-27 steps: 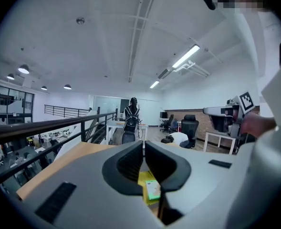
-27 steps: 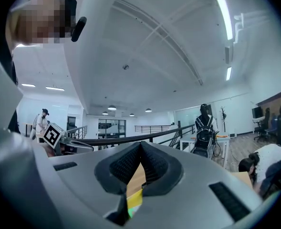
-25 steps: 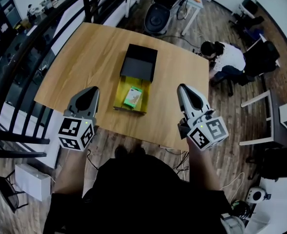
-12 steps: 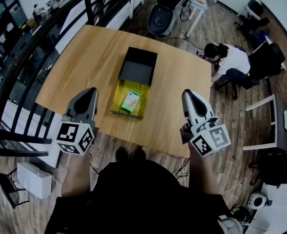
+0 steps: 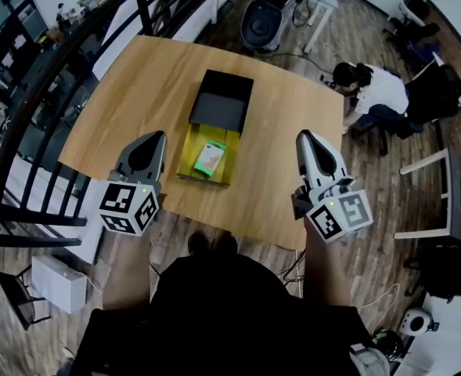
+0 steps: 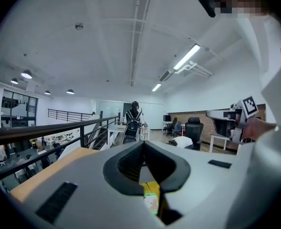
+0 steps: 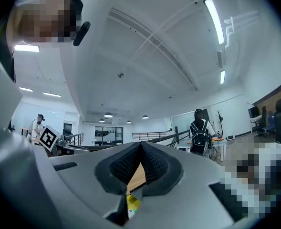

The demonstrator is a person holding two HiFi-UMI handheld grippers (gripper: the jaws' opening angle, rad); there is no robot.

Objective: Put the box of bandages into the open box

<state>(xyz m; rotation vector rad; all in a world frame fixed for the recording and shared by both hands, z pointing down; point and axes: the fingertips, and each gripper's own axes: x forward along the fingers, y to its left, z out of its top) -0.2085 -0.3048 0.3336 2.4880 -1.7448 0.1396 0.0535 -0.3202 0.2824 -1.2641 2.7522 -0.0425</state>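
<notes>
Both my left gripper and right gripper are pressed together on nothing, flanking the open box near the table edge. I judge the job done, since the box of bandages lies inside it, with the black lid just beyond.

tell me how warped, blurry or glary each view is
Head view: strong fisheye bows the table edges, yet it is sharp and evenly lit, the bandage box plain. Left gripper view: dark rounded corners, its close foreground soft, a mosaic patch top right. Right gripper view: same dark corners, the ceiling strip light blown out white, two mosaic patches.
</notes>
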